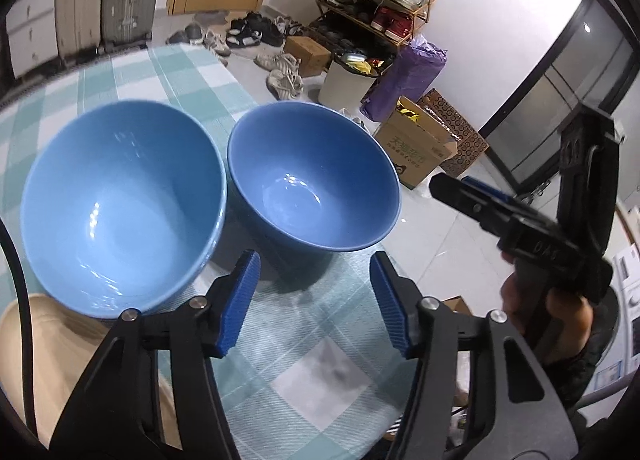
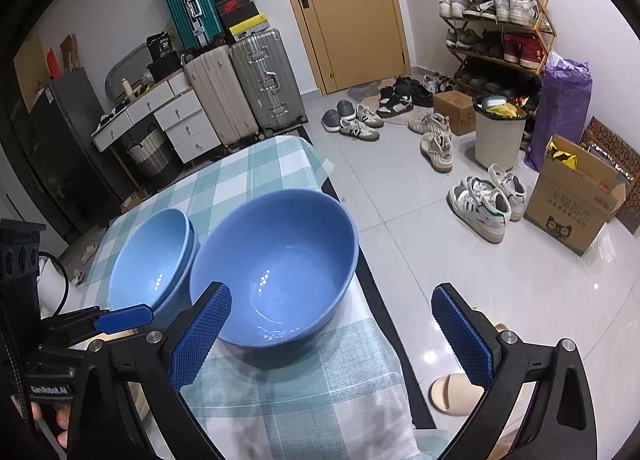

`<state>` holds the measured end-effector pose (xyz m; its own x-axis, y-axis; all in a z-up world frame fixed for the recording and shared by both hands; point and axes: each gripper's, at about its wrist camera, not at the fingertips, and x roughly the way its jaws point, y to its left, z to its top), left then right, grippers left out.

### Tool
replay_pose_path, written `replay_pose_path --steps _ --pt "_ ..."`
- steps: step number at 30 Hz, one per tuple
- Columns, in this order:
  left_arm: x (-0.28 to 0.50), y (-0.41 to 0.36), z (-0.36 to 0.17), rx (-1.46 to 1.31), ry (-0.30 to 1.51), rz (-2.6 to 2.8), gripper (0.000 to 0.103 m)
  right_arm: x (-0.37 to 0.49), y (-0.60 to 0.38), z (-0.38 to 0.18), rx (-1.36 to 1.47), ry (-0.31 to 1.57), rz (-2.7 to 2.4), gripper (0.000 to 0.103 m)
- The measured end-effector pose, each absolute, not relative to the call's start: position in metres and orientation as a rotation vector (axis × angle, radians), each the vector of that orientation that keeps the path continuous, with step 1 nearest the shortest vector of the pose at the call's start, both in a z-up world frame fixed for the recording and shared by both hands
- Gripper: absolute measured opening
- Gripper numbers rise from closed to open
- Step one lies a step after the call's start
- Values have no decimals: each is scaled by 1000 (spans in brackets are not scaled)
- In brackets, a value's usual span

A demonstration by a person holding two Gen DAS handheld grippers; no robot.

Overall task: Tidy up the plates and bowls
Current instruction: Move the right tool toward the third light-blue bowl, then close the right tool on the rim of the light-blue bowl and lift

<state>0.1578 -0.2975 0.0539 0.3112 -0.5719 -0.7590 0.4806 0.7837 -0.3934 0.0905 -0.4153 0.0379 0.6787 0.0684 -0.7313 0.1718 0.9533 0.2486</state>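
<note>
2 blue bowls side by side: darker bowl (image 2: pixel 276 264) just ahead of right gripper (image 2: pixel 330 334), jaws wide, empty; left gripper (image 1: pixel 314 302) half-open, empty.

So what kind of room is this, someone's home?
Most likely a home's entryway or spare room: a full shoe rack stands beside the door, suitcases are stacked by the wall, and two bowls sit on a checked cloth.
</note>
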Motion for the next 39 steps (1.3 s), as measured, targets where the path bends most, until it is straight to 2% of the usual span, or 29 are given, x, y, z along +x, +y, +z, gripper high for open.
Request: replay_pose_path --steps 14,17,30,32,34,39 --pt "175 -326 31 -46 1060 -614 49 116 -428 15 349 854 -42 102" --pt "178 -331 29 -32 1053 -602 49 123 -426 10 347 858 -26 99" --pt "189 -337 21 -14 1053 -576 48 148 -422 -5 340 889 25 66" --pt "193 -337 18 -14 1054 -574 47 149 -422 -6 338 890 27 63" --pt "193 -338 18 -13 1054 -573 47 150 -421 -7 329 891 25 45" --pt "195 -338 17 -8 1052 -567 43 151 -419 -7 304 885 3 34"
